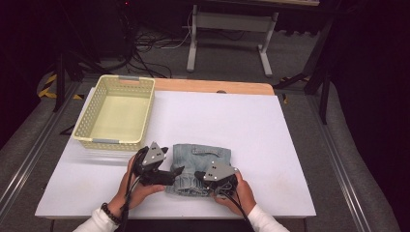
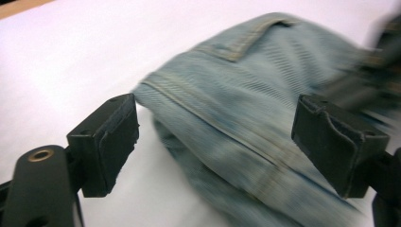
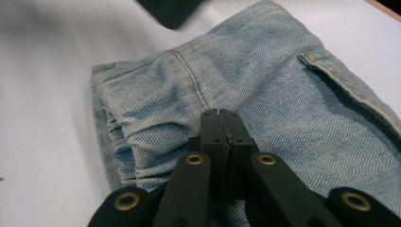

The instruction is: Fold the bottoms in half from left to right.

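Jaws of your right gripper (image 3: pixel 221 118) are pressed together with no cloth showing between their tips; they rest on or just above the near edge of the folded denim garment (image 3: pixel 265 94). Jaws of your left gripper (image 2: pixel 215 142) stand spread wide, one pad on each side of the garment's left corner, gripping nothing.

Denim like this is likely soft and floppy, moderately light and not fragile. It will probably sag and unfold if you lift it by one layer. Its rough weave should not slip in the pads. Pinching through the whole stack at a thick seamed edge or corner looks the better hold.

The garment is pale, faded blue, folded into a compact rectangle, with stitched seams and a pocket edge. It lies on the white bench (image 1: pixel 270 125), near its front edge. A pale yellow basket (image 1: pixel 92 111) sits well apart at the back left.
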Demonstrator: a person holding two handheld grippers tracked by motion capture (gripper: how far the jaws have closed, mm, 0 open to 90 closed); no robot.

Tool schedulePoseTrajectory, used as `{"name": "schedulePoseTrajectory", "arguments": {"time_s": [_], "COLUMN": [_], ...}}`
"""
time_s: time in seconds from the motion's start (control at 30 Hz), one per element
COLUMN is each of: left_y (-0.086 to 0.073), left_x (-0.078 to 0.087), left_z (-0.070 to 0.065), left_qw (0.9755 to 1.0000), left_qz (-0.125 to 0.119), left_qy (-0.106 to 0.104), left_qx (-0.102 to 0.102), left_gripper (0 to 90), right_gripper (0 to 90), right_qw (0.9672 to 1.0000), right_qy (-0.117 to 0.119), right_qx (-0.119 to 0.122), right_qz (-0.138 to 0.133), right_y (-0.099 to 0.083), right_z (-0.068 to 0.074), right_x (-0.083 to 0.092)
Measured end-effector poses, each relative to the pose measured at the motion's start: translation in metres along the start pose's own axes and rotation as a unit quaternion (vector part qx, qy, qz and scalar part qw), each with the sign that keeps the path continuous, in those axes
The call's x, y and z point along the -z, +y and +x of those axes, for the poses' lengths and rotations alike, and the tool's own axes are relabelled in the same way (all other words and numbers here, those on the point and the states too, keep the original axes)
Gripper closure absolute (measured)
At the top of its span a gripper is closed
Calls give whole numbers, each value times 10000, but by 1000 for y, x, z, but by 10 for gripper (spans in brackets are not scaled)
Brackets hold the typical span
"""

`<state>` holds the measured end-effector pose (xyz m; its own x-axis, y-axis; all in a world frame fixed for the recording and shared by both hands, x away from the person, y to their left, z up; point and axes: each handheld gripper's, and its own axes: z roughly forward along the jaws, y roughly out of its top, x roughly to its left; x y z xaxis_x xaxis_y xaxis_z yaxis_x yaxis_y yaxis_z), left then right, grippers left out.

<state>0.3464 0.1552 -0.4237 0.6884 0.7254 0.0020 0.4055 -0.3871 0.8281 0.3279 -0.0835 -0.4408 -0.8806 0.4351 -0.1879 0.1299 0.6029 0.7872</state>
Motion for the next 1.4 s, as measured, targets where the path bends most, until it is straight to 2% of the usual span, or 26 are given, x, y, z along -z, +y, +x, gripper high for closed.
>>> {"name": "schedulePoseTrajectory", "arguments": {"time_s": [0.07,0.1,0.17,0.23,0.3,0.33,0.37,0.4,0.43,0.47,0.57,0.63,0.7,0.77,0.8,0.93,1.1,1.13,1.23,1.27,1.33,1.37,1.4], "left_y": [0,0,-2,-5,-8,-10,-12,-13,-15,-16,-15,-14,-15,-14,-14,-15,-14,-14,-14,-14,-13,-12,-12], "left_x": [-12,-17,-27,-32,-36,-37,-39,-41,-43,-43,-43,-42,-42,-41,-41,-41,-43,-43,-44,-44,-45,-46,-46], "left_z": [5,8,12,15,17,17,19,20,21,22,23,25,26,25,24,23,21,22,21,19,14,12,11], "left_qw": [9996,9990,9974,9951,9927,9903,9885,9857,9834,9818,9815,9802,9788,9792,9783,9782,9782,9784,9779,9783,9789,9797,9790], "left_qz": [73,154,326,385,443,486,537,576,602,622,674,710,718,735,750,737,744,742,744,749,781,814,825], "left_qy": [26,-44,-110,-300,-400,-493,-558,-660,-736,-774,-848,-946,-996,-983,-1029,-1046,-1103,-1098,-1118,-1133,-1144,-1148,-1210], "left_qx": [266,429,632,857,1053,1202,1302,1438,1542,1621,1580,1586,1641,1614,1634,1634,1595,1586,1601,1567,1500,1430,1417], "left_gripper": [148,147,118,107,101,101,102,102,102,102,101,100,100,100,101,101,102,101,100,101,115,127,154], "right_gripper": [889,889,889,876,741,650,593,565,526,479,317,260,189,132,122,105,72,71,75,101,158,178,211], "right_qw": [10000,10000,10000,10000,9999,9998,9997,9994,9987,9978,9916,9863,9812,9755,9738,9685,9556,9539,9546,9551,9591,9601,9612], "right_qy": [-14,-13,-20,-35,-118,-162,-94,2,-29,-164,-642,-778,-891,-819,-770,-665,-301,-245,-270,-272,-201,-239,-256], "right_qx": [-7,22,37,11,-16,-88,-181,-329,-455,-572,-1054,-1424,-1713,-2032,-2123,-2371,-2891,-2951,-2919,-2900,-2764,-2719,-2670], "right_qz": [-14,-13,-13,-36,-66,-79,-95,-135,-214,-301,-373,-287,-41,187,259,357,495,488,520,537,567,610,639], "right_y": [-1,-1,-1,-2,-2,-2,-2,-2,-3,-4,-10,-17,-23,-29,-30,-34,-45,-46,-45,-44,-40,-38,-37], "right_z": [1,1,0,0,-2,-4,-8,-13,-17,-22,-38,-48,-56,-62,-64,-67,-75,-77,-77,-76,-72,-70,-69], "right_x": [0,0,1,2,3,5,9,14,19,24,36,38,34,27,24,18,9,8,7,6,4,3,3]}}
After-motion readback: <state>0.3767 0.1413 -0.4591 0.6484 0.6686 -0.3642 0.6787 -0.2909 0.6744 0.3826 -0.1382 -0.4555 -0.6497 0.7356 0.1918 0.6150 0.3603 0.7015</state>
